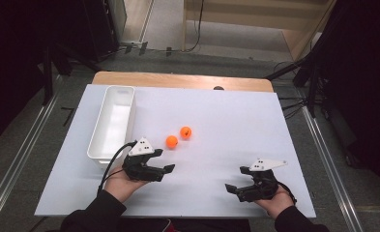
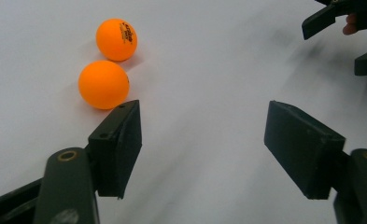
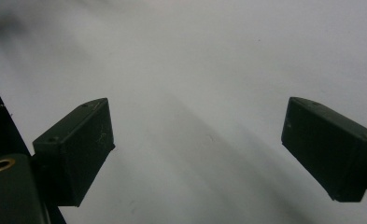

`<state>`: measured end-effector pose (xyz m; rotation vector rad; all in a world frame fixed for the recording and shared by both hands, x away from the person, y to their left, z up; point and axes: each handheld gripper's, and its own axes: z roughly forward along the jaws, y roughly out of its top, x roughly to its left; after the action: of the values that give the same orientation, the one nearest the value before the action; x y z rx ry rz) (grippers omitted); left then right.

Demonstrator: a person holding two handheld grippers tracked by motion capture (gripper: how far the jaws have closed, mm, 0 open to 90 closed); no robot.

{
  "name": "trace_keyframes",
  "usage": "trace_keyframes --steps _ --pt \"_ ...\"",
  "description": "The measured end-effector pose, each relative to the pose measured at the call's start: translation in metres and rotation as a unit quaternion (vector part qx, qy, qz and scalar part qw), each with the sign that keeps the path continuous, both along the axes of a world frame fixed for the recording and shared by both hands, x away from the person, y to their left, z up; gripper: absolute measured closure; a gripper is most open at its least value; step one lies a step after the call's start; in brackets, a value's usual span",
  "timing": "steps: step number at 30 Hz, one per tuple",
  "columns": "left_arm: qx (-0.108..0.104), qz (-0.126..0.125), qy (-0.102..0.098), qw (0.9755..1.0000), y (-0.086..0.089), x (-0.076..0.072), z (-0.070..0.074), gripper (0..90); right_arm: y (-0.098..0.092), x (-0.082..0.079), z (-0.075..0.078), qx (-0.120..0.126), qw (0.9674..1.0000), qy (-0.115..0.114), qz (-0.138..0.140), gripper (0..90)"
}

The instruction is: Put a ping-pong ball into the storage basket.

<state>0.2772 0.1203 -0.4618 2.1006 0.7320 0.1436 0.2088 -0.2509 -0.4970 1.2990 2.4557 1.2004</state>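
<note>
Two orange balls (image 1: 178, 137) lie on the tabletop (image 1: 216, 125) just right of the white bin (image 1: 111, 121) (both nearly touching), nearer the left gripper (image 1: 164, 161), fingers apart and empty, like the right gripper (image 1: 238, 179).

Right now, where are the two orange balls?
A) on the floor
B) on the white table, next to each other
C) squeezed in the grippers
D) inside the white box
B: both orange balls lie side by side on the white table, right of the white box and ahead of the open, empty left gripper.
</note>
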Motion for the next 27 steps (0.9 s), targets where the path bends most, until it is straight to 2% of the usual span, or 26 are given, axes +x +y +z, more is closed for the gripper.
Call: trace_keyframes --steps 12,18,23,24,25,27 --pt "0.006 -0.001 0.013 0.9999 -0.008 0.008 0.000 21.1 0.000 0.000 0.000 0.001 1.0000 0.000 -0.001 7.8" --pt "0.018 -0.002 0.004 0.9998 -0.013 0.012 0.000 19.2 0.000 0.000 0.000 0.002 1.0000 -0.001 0.000 7.8" --pt "0.014 -0.001 0.005 0.9999 -0.016 0.016 0.001 19.2 0.000 0.000 0.000 0.002 1.0000 -0.003 0.000 7.8" --pt "0.012 0.001 0.006 0.9999 -0.016 0.017 0.002 18.4 0.000 0.000 0.000 0.003 1.0000 -0.003 0.000 7.7" --pt "0.013 0.005 0.008 0.9999 -0.017 0.018 0.002 10.3 -0.001 0.000 0.000 0.002 1.0000 -0.003 0.000 7.8" --pt "0.007 0.016 0.012 0.9998 -0.018 0.022 0.003 7.2 0.000 0.000 0.001 0.003 1.0000 -0.001 0.000 7.8"
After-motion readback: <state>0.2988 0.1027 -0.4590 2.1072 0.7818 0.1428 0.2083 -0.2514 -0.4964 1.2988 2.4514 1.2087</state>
